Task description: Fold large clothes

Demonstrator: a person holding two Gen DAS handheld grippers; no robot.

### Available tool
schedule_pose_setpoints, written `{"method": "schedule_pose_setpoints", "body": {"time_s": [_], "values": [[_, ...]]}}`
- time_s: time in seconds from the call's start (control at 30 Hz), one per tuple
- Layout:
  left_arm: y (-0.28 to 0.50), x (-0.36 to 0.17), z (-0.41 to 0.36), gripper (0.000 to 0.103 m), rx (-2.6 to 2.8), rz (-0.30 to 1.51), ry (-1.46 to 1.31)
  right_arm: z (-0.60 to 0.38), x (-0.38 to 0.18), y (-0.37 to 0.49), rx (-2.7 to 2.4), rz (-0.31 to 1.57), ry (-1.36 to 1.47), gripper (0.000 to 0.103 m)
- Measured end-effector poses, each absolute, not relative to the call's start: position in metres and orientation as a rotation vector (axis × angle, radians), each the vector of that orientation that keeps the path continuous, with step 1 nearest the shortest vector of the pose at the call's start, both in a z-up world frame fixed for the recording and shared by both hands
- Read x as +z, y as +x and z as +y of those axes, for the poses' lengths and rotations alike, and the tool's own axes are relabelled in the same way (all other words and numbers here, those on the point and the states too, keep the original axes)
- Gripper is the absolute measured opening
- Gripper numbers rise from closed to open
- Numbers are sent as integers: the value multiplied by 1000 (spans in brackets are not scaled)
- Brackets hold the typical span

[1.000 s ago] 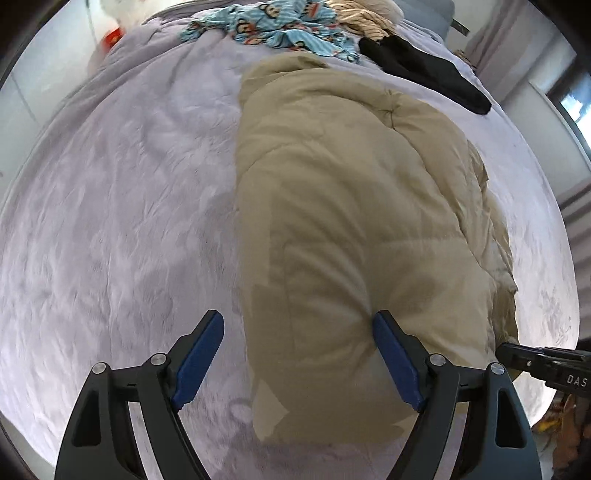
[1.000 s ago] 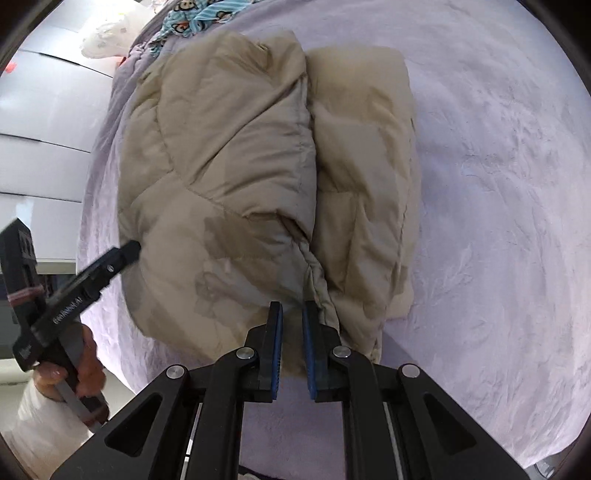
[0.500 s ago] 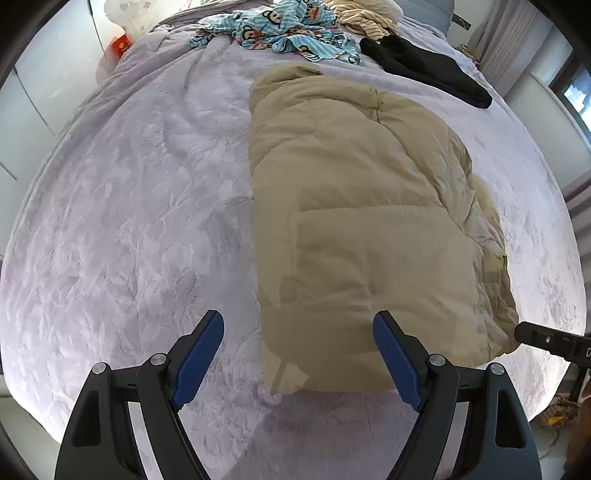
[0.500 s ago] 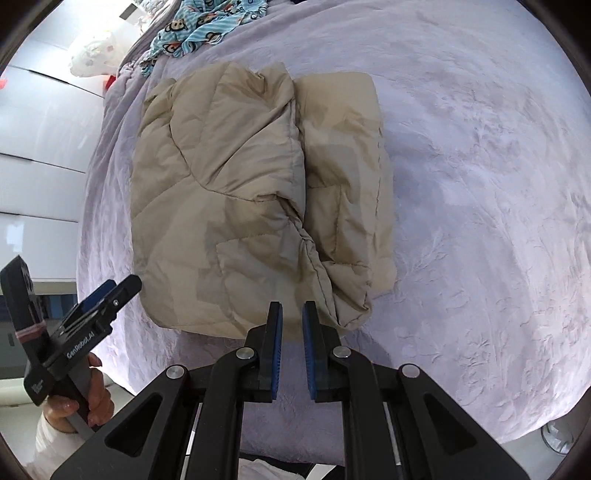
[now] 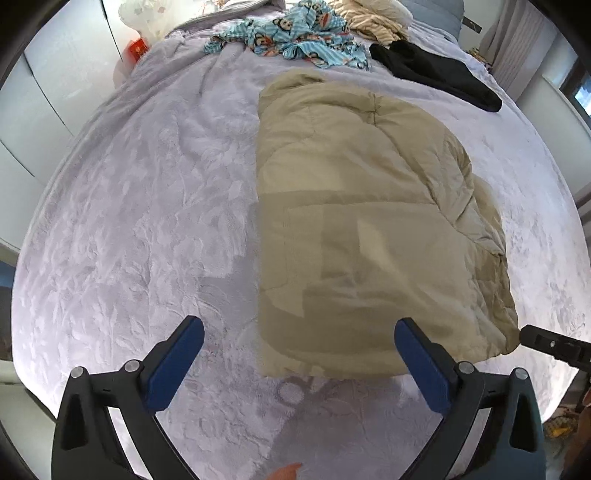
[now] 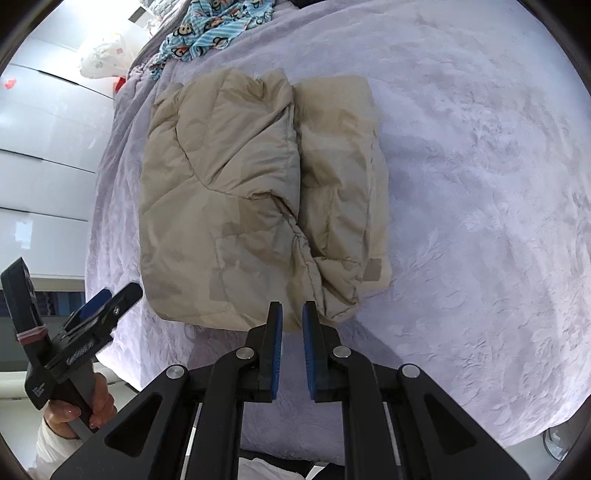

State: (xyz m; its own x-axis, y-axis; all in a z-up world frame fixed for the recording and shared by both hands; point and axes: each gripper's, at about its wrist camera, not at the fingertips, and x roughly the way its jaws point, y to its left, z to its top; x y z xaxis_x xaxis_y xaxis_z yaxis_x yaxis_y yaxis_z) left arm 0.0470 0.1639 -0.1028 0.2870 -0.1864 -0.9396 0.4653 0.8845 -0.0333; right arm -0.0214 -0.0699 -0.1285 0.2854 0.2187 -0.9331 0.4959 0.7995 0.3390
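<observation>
A: Task item?

B: Tan padded jacket, folded into a thick block, lying flat on the lilac bedspread. In the left wrist view it sits centre to right of the bed. In the right wrist view a sleeve or side panel is laid alongside the main fold, on its right.

A: Left gripper?

B: Jaws wide, blue pads apart, nothing between them. Held near the jacket's near edge, clear of the cloth.

A: Right gripper?

B: Jaws narrow, a thin gap, nothing gripped. Tips near the jacket's near corner; contact cannot be told.

A: Other items?

B: At the far end of the bed: blue monkey-print garment, striped cream cloth, black garment to the right. White cupboard doors on the left.
</observation>
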Motion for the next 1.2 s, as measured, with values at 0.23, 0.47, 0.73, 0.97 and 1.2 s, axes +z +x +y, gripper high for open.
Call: {"method": "schedule_pose_setpoints", "body": {"time_s": [0.23,0.47,0.73,0.97,1.2], "values": [[42,-91,157,103,-424,1190,264,-77,-116,-23,-209,1270,626,13],[26,-59,152,103,-389,1112,292,-67,-81,-19,-235,1190,461,68],[-4,-13,155,103,-348,1048,254,-57,-45,-27,-241,1135,383,85],[-25,25,168,103,-285,981,198,-48,-10,-41,-235,1049,329,103],[-26,45,176,103,-289,950,176,-36,13,-50,-262,1001,268,103]]}}
